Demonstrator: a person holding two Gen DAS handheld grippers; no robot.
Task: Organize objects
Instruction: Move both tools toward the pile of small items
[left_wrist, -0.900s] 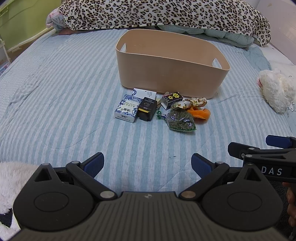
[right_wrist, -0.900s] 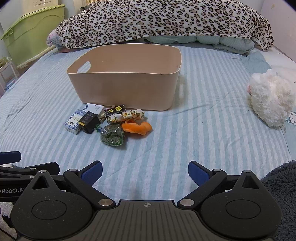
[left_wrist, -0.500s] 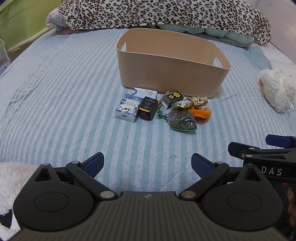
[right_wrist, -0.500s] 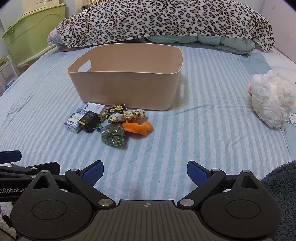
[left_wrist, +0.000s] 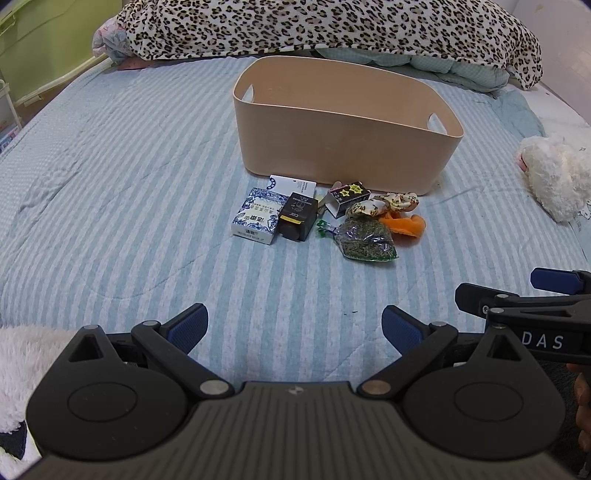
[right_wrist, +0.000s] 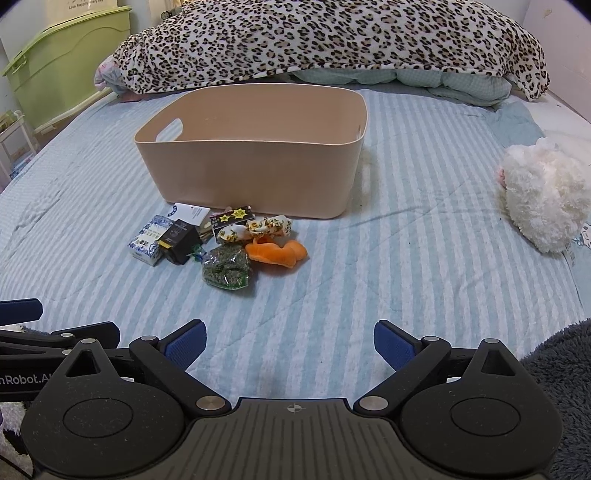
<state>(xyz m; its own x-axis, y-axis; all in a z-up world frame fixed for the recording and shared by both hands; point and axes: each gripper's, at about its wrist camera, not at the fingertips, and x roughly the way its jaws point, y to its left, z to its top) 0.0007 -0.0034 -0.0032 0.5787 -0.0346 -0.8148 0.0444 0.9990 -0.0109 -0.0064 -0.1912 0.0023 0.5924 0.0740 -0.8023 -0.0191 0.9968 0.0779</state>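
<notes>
Both tongs spread, gripping nothing: left tongs (left_wrist: 294, 325), right tongs (right_wrist: 290, 338). Small items cluster near beige bin (right_wrist: 255, 173) on bed (right_wrist: 424, 229).

You've got bare striped bedsheet (right_wrist: 424, 258) running from both grippers out to the clutter, so a straight push at 12 o'clock meets nothing. The little pile is packed tight: blue-and-white box (left_wrist: 258, 220) touching the black box (left_wrist: 298, 217), green bag (left_wrist: 365, 242) just in front of the orange toy (left_wrist: 404, 225), all jammed near the beige bin (left_wrist: 343, 155) front wall. In the right wrist view there's open sheet at 1 o'clock, with the white plush (right_wrist: 543, 192) out at 2 o'clock. The leopard blanket (right_wrist: 332, 40) walls off everything behind the bin.
</notes>
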